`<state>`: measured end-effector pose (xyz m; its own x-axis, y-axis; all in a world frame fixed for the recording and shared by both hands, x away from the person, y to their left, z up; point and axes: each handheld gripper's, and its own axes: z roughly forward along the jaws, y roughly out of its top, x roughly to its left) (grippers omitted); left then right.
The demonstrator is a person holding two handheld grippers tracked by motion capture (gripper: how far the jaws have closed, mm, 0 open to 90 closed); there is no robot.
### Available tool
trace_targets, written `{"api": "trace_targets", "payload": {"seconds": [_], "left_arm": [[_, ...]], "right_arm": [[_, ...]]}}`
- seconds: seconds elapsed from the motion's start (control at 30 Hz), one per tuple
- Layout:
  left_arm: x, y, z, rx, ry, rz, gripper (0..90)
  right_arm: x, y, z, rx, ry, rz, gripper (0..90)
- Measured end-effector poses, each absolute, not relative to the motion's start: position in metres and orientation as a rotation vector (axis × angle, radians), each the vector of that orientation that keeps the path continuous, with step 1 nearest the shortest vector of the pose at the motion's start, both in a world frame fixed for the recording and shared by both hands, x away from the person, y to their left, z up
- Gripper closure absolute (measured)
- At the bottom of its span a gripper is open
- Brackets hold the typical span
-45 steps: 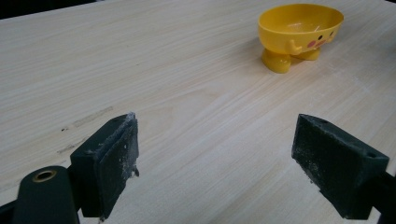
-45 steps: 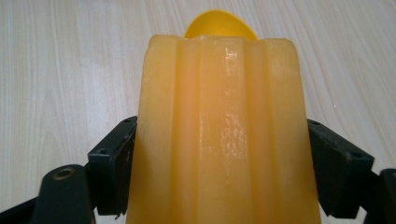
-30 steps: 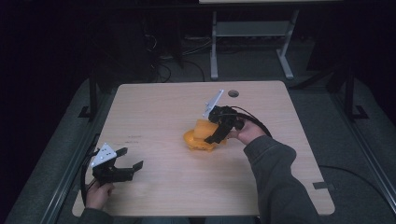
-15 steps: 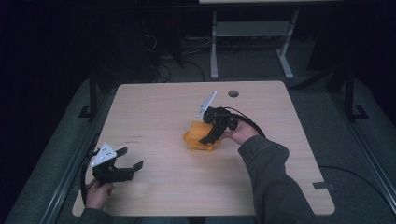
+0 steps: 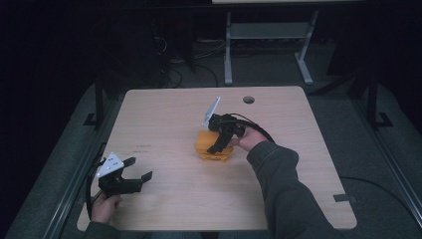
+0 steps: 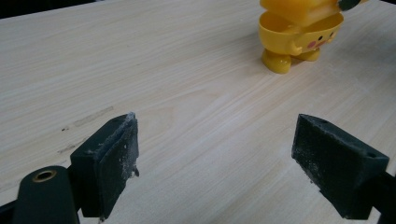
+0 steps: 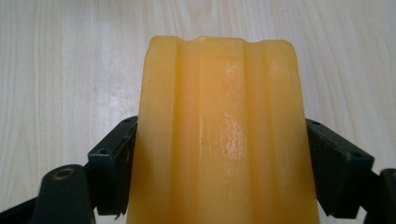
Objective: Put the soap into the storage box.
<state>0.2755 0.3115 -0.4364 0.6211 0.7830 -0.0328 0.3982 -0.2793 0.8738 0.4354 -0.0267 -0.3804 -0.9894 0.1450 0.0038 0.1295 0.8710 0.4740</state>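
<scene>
The table (image 5: 149, 124) lies bare from 9 to 12 o'clock of the yellow toy (image 5: 213, 148), so a gripper could pass there. The toy at the middle is the one obstacle, with the right gripper (image 5: 219, 144) and its cable at its 3 o'clock. The left gripper (image 5: 134, 169) sits well apart at 7 o'clock.

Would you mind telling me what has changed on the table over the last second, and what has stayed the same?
The right gripper has tilted further down over the yellow toy container, its grey plate swinging a little toward the person's left; its jaws stay clamped on the orange lid piece. The toy has shifted at most slightly. The left gripper stays open and idle near the table corner.
</scene>
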Motion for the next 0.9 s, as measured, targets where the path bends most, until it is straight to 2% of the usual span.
{"api": "trace_targets", "payload": {"seconds": [0.3,0.9], "left_arm": [[0.276,0.312,-0.436,1.898,0.943,0.511,14.1],[0.276,0.311,-0.437,1.908,0.937,0.512,14.1]], "right_arm": [[0.437,-0.021,-0.392,0.207,3.027,0.699,20.4],[0.437,-0.027,-0.394,0.281,3.021,0.744,19.2]]}}
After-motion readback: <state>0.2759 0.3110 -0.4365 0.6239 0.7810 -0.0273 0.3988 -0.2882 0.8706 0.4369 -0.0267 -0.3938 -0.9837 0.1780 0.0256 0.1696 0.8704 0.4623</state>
